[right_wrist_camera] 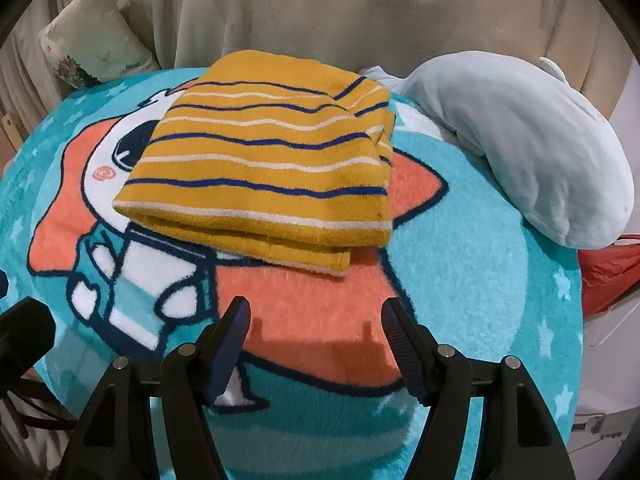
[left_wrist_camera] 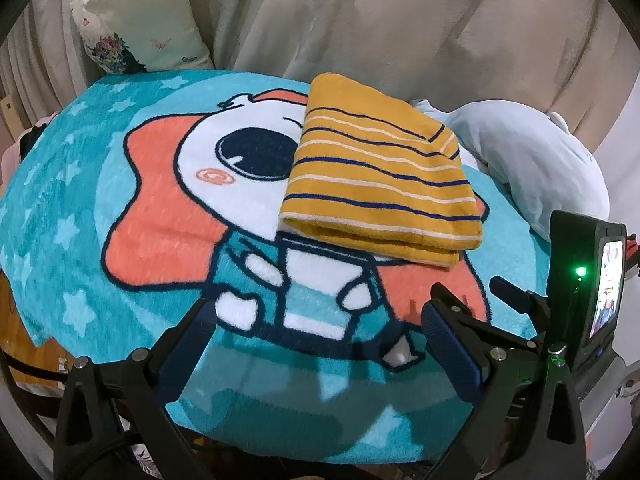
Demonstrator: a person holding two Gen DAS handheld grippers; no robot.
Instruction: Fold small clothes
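I am looking down at a fleecy teal blanket (right_wrist_camera: 472,240), deep-piled and printed with pale stars and a cartoon figure in coral, white and navy outline. On it lies the striped garment (right_wrist_camera: 260,176), a mustard-yellow knit with thin navy and cream bands, folded into a thick, roughly rectangular pad. Its near edge shows at least two stacked layers with rounded folds, and a rib-like hem peeks out at the far right corner. It sits on the far half of the blanket, over the figure's face, well apart from both tools.

My left gripper (left_wrist_camera: 320,320) hangs over the near part of the blanket with its ridged blue pads spread wide and nothing between them. My right gripper (right_wrist_camera: 316,320) is likewise wide apart and empty, above the coral patch.

A smooth, pale blue plush toy (right_wrist_camera: 532,152) with a rounded body lies just right of the garment. A cream cushion (left_wrist_camera: 140,28) with a floral print stands behind on the left, against draped beige fabric (left_wrist_camera: 380,20).
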